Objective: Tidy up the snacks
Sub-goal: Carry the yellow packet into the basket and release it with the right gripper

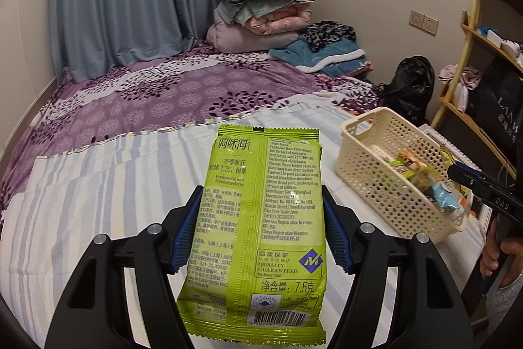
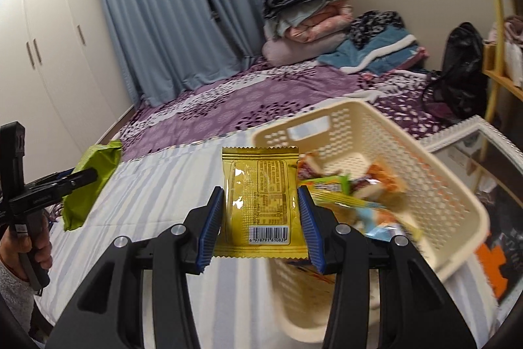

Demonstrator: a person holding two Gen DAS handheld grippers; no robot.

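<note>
My left gripper [image 1: 261,218] is clamped on the green packet [image 1: 261,228], held above the striped bed [image 1: 98,201]. My right gripper [image 2: 261,224] pinches a gold packet [image 2: 260,201] just beside the cream basket [image 2: 441,185], which holds more snacks [image 2: 369,188].

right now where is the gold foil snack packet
The gold foil snack packet is clamped in the right gripper, held above the striped bedsheet just left of the cream perforated plastic basket.
</note>
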